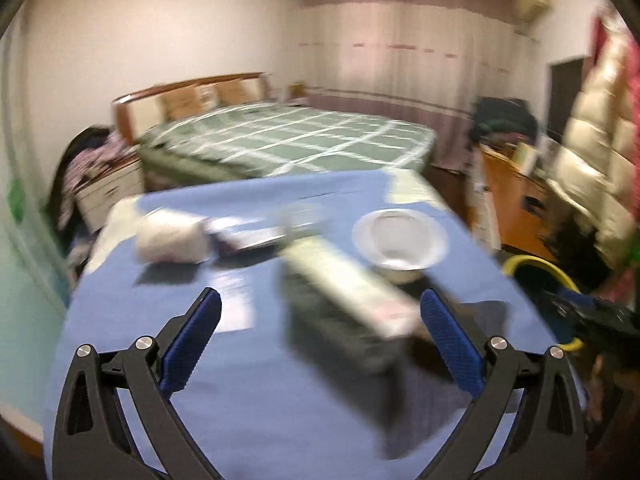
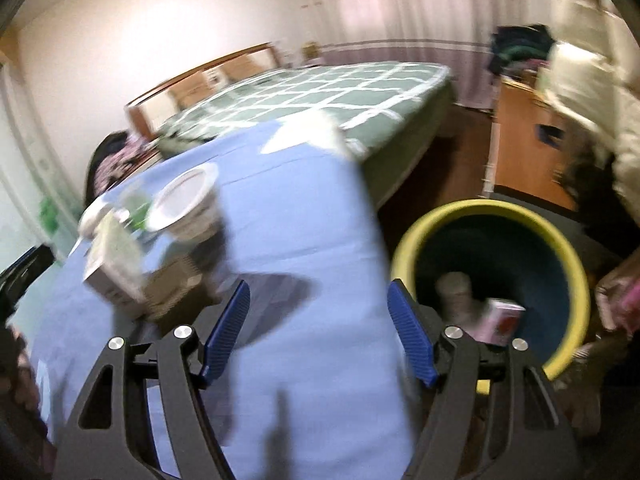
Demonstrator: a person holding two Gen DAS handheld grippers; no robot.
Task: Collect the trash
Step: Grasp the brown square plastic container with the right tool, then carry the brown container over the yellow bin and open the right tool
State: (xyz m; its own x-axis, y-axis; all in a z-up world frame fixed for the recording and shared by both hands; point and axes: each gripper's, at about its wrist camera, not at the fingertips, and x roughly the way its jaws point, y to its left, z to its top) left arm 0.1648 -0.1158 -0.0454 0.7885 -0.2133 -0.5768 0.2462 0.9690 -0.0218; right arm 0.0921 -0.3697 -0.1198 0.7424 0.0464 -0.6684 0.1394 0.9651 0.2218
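Observation:
A long pale carton [image 1: 348,288] lies on the blue-covered table [image 1: 260,380], just ahead of my left gripper [image 1: 320,304], which is open and empty with the carton's near end between its fingertips. A white bowl [image 1: 400,240], crumpled white paper [image 1: 172,238] and a flat wrapper [image 1: 256,236] lie farther back. My right gripper [image 2: 318,296] is open and empty above the table's right edge. The carton [image 2: 116,268] and bowl [image 2: 184,204] sit to its left. The yellow-rimmed bin [image 2: 492,280] stands right of it, holding a pink box [image 2: 500,320] and a crumpled piece.
A green checked bed [image 1: 288,140] stands behind the table. A wooden desk [image 1: 516,196] with clothes and a hanging cream jacket [image 1: 592,128] are on the right. The bin rim [image 1: 536,268] shows beside the table's right edge. Both views are motion-blurred.

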